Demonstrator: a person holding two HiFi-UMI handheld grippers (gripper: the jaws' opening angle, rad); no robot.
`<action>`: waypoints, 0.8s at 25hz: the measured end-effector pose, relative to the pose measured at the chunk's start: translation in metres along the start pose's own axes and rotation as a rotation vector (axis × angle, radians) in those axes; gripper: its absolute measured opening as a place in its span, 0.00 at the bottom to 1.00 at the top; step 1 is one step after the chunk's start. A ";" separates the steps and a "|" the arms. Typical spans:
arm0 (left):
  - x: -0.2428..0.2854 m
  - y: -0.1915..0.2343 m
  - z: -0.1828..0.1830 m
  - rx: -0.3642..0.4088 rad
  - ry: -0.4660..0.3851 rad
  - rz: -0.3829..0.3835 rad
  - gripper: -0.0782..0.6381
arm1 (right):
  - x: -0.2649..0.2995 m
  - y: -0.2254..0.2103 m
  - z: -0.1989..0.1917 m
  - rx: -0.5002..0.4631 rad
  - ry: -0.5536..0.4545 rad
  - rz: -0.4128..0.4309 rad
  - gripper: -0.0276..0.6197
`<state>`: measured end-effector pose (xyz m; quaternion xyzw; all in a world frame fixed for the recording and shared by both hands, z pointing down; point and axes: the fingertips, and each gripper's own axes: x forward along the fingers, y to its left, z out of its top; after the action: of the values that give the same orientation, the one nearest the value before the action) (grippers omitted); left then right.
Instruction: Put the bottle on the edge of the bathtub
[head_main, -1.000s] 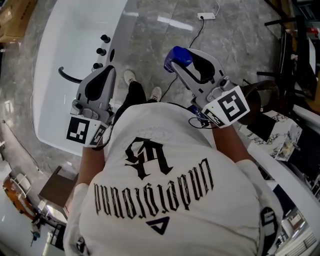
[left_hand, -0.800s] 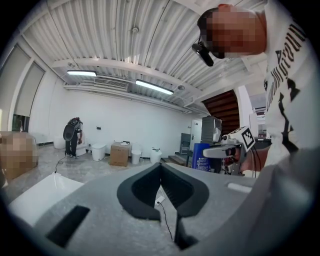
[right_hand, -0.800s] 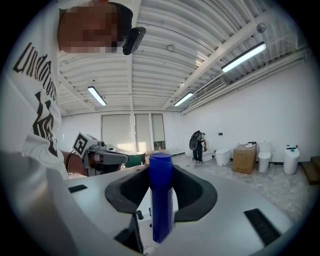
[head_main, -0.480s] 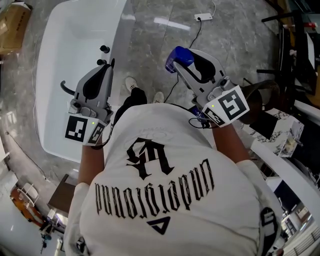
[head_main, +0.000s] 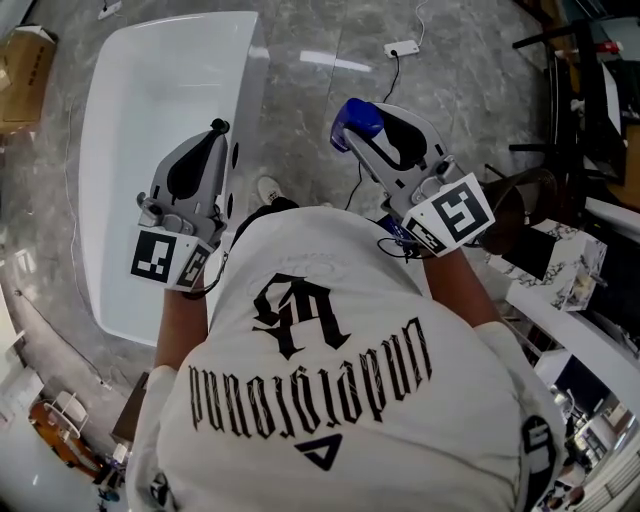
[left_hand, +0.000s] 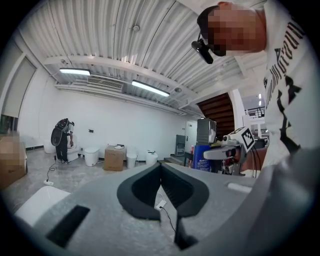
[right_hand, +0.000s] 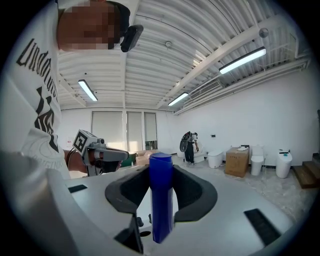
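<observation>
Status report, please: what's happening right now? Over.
Right hand-held gripper shut on blue bottle. Left hand-held gripper shut, empty. Bottle not yet on bathtub; nothing visibly between.

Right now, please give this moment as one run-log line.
right gripper: shut on blue bottle | left gripper: shut, empty | bathtub: bottle not yet on edge

Lighting bright and even throughout. Source: ceiling strip lights (left_hand: 150, 88), visible in both gripper views. Glare streak on the polished floor (head_main: 335, 62); bathtub (head_main: 140, 110) close to white-out. Shadows soft. Gripper views bend strongly toward dark rounded corners, with the nearest foreground soft. Head view sharp.
</observation>
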<state>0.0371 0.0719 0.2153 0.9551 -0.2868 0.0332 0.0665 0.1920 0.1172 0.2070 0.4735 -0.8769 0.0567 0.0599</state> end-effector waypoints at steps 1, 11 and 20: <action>-0.001 0.008 0.003 -0.001 -0.003 0.000 0.13 | 0.008 0.002 0.004 -0.004 -0.002 -0.002 0.27; -0.029 0.074 0.011 -0.023 -0.026 0.013 0.13 | 0.086 0.027 0.028 -0.035 -0.014 0.012 0.27; -0.062 0.110 0.005 -0.045 -0.034 0.083 0.13 | 0.129 0.048 0.029 -0.047 -0.003 0.072 0.27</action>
<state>-0.0749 0.0139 0.2155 0.9410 -0.3280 0.0131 0.0818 0.0800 0.0326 0.1964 0.4400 -0.8947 0.0374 0.0678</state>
